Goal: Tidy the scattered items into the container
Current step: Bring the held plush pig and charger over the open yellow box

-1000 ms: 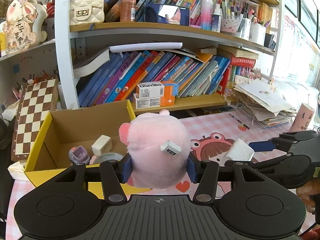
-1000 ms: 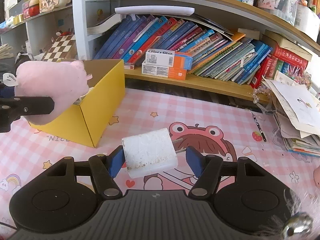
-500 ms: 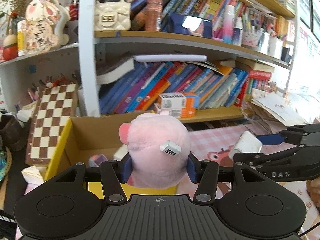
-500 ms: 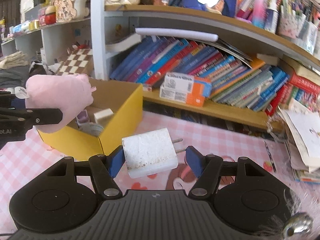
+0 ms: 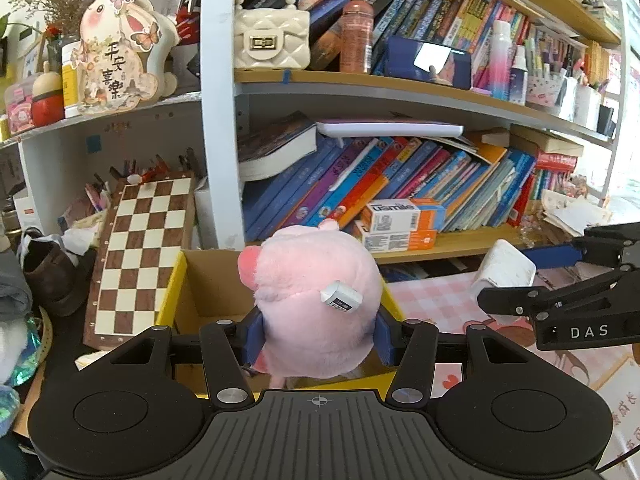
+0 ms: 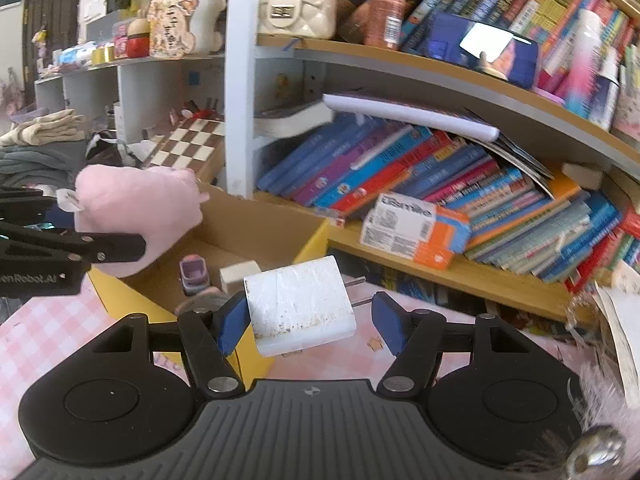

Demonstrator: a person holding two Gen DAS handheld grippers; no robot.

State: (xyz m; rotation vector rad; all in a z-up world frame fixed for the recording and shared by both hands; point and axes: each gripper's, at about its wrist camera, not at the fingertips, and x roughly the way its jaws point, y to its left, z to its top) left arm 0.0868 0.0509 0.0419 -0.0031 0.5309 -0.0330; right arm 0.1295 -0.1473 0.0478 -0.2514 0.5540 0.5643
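The left gripper (image 5: pixel 318 330) squeezes the soft, light pink plush pig (image 5: pixel 316 300) around its middle, while the right gripper (image 6: pixel 308 322) pinches the hard white plastic charger block (image 6: pixel 298 306) over the yellow cardboard box (image 6: pixel 256 240).

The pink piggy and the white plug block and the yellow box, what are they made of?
Pink piggy: soft plush fabric, going by its fuzzy surface and sewn-in tag. White plug block: probably hard plastic, smooth but scuffed, with metal-looking prongs. Yellow box: looks like cardboard, plain brown inside.
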